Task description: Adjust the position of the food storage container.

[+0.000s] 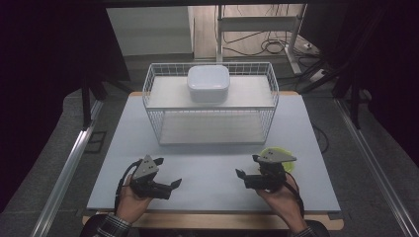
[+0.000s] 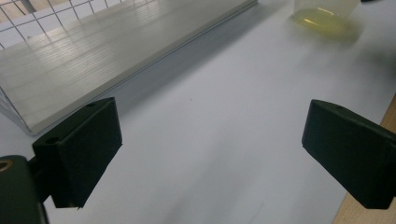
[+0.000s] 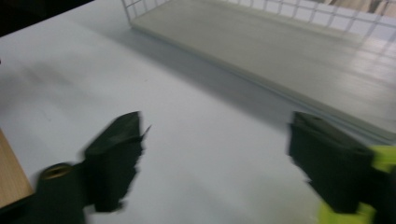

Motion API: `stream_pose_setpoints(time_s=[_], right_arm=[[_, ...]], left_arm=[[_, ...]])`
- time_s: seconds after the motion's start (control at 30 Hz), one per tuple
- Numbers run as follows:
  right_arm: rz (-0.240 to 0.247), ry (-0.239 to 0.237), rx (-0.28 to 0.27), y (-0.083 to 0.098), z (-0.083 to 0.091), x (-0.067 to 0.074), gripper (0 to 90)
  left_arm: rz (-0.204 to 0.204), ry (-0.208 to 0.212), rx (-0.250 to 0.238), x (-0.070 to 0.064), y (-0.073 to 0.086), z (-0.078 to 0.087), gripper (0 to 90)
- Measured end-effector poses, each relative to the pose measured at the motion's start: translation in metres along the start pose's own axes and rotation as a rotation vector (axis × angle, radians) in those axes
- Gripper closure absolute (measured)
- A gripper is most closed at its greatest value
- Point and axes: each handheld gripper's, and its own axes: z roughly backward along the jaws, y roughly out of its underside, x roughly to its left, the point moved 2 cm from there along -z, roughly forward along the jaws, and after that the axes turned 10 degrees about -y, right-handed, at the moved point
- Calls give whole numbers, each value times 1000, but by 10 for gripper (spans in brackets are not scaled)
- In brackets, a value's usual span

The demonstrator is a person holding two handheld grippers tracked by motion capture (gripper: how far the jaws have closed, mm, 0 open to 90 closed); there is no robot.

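My left gripper (image 1: 168, 172) hovers low over the front left of the white table (image 1: 207, 163), held in a hand. In the left gripper view its black jaws (image 2: 210, 149) stand wide apart with bare tabletop between them. My right gripper (image 1: 247, 166) is at the front right, also in a hand. Its jaws (image 3: 215, 154) are open and blurred, and nothing lies between them. A yellow-green bowl (image 1: 276, 149) sits on the table just behind the right gripper. That bowl (image 2: 324, 16) appears at the far end of the left gripper view, and its lime edge (image 3: 380, 158) lies beside one right jaw.
A white wire rack (image 1: 163, 108) with two shelves stands across the back of the table. On its upper shelf rests a white lidded box (image 1: 208, 83). The lower shelf (image 2: 93, 60) is bare. A wooden table edge (image 1: 212, 219) runs along the front.
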Motion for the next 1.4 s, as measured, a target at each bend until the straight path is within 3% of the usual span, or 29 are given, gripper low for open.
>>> stream_pose_setpoints(time_s=[0.03, 0.13, 0.17, 0.2, 0.4, 0.43, 0.5, 0.77, 1.03, 1.4], right_arm=[[2, 24, 7, -1, 9, -6, 432], [-18, 46, 12, 1, 19, -17, 582], [-18, 46, 12, 1, 19, -17, 582], [-38, 64, 23, 3, 25, -25, 665], [-83, 96, 20, 5, 38, -37, 778], [-93, 116, 13, 6, 44, -41, 850], [-91, 137, 14, 7, 49, -45, 894], [-126, 209, 4, 15, 67, -60, 898], [-141, 314, 14, 27, 82, -78, 897], [-167, 349, 63, 38, 77, -94, 897]], left_arm=[[1, -2, -3, 0, 0, 0, 44], [-4, -7, -6, 0, 0, 0, 44], [-4, -7, -6, 0, 0, 0, 44], [-4, -7, -3, 0, 0, -1, 44], [-15, -16, 1, -1, 1, -2, 45], [-17, -18, 3, -2, 1, -2, 46], [-20, -20, 5, -2, 1, -2, 47], [-26, -26, -2, -2, 1, -2, 47], [-34, -32, 1, -2, 2, -4, 46], [-52, -40, 15, -4, 3, -6, 45]])
